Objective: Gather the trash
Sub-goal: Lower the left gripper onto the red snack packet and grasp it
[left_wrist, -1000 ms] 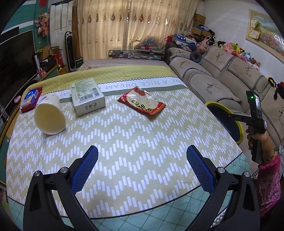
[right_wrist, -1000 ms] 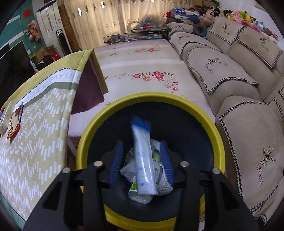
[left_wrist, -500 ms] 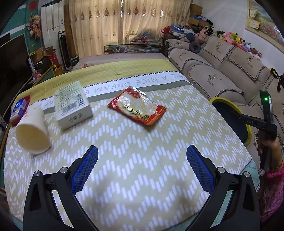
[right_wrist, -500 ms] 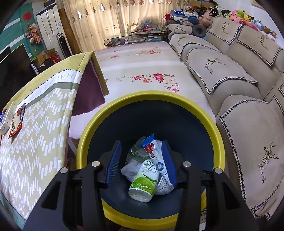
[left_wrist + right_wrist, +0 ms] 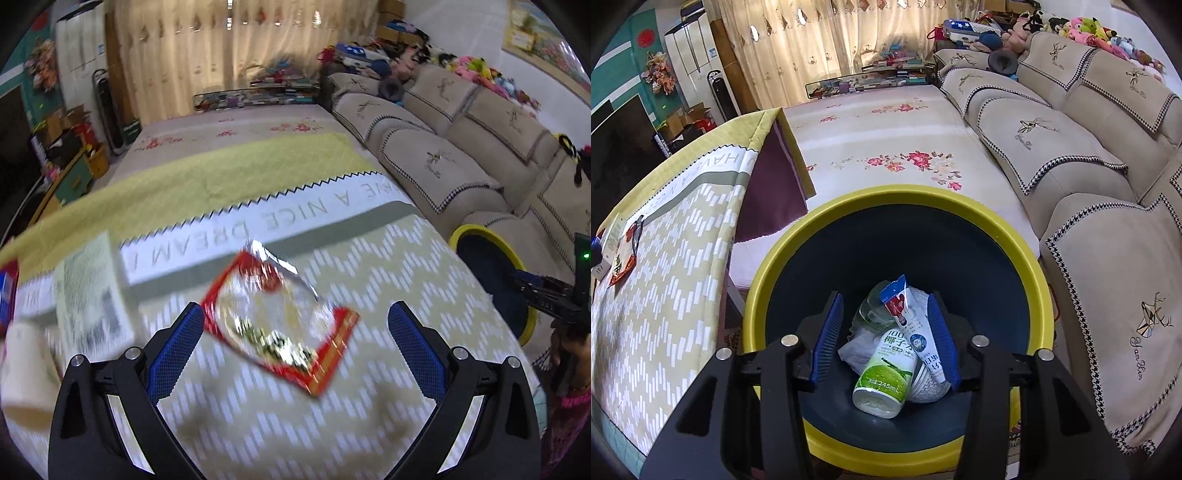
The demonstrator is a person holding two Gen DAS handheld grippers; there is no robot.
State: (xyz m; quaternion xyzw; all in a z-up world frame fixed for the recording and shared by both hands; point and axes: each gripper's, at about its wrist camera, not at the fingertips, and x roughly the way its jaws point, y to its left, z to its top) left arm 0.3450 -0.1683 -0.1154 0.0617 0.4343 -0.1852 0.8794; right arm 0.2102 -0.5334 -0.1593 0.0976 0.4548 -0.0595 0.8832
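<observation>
A red and silver snack wrapper (image 5: pixel 280 321) lies flat on the patterned table cloth (image 5: pixel 388 266), and my left gripper (image 5: pixel 295 332) hovers open just above it, one finger on each side. Left of it lie a pale green box (image 5: pixel 88 295) and a tipped paper cup (image 5: pixel 22 369). My right gripper (image 5: pixel 884 338) hangs open over the yellow-rimmed bin (image 5: pixel 897 199), with nothing between its pads. Down in the bin lie a green drink bottle (image 5: pixel 884 376), a blue and white tube (image 5: pixel 916 332), a clear cup and crumpled tissue.
A beige sofa (image 5: pixel 1089 155) runs along the right, close to the bin. A floral mat (image 5: pixel 886 147) covers the floor beyond the table. A red and blue packet (image 5: pixel 6 288) lies at the table's left edge. A person's hand and pink sleeve (image 5: pixel 565 406) hold the right gripper.
My left gripper has travelled across the table toward the wrapper, which now sits between its fingers. The tube that stood between the right gripper's fingers has dropped into the bin.
</observation>
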